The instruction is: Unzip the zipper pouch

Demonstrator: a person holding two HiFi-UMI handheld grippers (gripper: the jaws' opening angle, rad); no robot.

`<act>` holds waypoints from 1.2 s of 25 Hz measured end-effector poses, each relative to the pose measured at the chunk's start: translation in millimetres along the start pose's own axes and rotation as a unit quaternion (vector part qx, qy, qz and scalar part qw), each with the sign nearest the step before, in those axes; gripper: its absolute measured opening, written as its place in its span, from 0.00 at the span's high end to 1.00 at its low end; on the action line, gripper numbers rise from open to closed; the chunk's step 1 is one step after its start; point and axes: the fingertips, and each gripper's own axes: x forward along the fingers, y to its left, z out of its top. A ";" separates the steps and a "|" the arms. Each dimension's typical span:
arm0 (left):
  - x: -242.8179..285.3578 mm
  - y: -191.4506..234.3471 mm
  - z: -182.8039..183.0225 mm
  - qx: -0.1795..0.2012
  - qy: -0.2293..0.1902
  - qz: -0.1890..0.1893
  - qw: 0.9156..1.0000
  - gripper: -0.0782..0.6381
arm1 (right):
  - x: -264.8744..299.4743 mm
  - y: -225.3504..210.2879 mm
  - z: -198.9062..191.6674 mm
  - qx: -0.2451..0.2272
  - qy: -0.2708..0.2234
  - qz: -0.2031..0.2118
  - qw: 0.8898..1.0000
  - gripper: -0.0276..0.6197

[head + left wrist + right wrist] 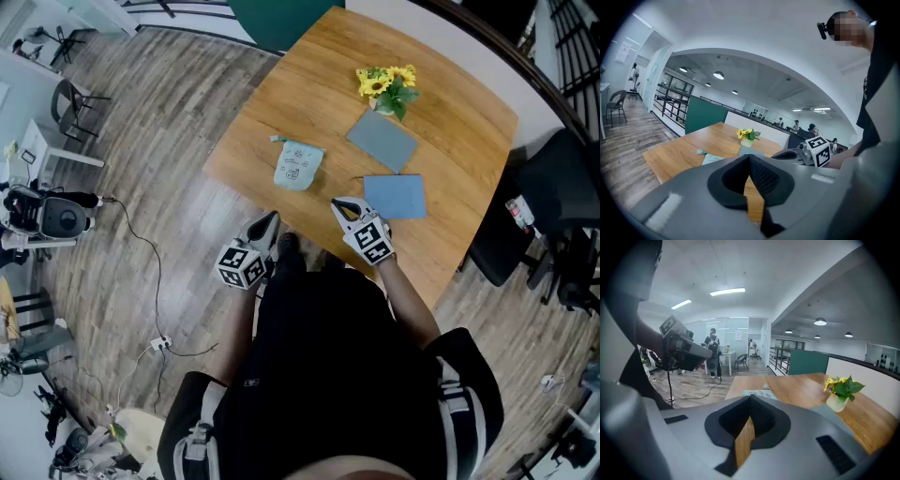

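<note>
Held left gripper [270, 221] and right gripper [342, 206] clenched, empty, at the surface [450, 122] edge, apart from the untouched pouch [298, 166]; judged unzipping wholly undone.

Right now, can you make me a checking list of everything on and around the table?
Surface: wooden table.
Job's things: light blue zipper pouch lying flat, untouched; zipper too small to judge.
Clutter: yellow flowers in a pot; grey-blue flat sheet; blue flat sheet.
Grippers: left gripper and right gripper both shut, empty, near the table's near edge.
Cables: thin black cable across the floor.
Surroundings: wood-plank floor; black chair.
</note>
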 end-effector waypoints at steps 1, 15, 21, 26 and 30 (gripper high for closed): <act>-0.8 0.1 -0.3 0.000 0.001 0.000 1.000 0.90 | -0.2 1.0 -0.2 0.000 0.000 -0.001 1.000 0.95; -3.5 -8.4 -0.4 0.013 0.002 -0.006 1.000 0.90 | -10.1 5.8 -4.5 0.004 0.000 -0.007 1.000 0.95; -7.2 -7.7 1.4 0.017 0.000 -0.002 1.000 0.90 | -10.6 8.8 -2.4 0.003 -0.003 -0.005 1.000 0.95; -5.1 -7.2 2.6 0.018 0.000 0.000 1.000 0.90 | -10.8 8.0 -1.3 0.004 -0.006 -0.004 1.000 0.95; -0.2 -10.1 3.2 0.019 0.001 -0.003 1.000 0.90 | -12.5 3.3 -4.6 0.011 -0.005 -0.010 1.000 0.95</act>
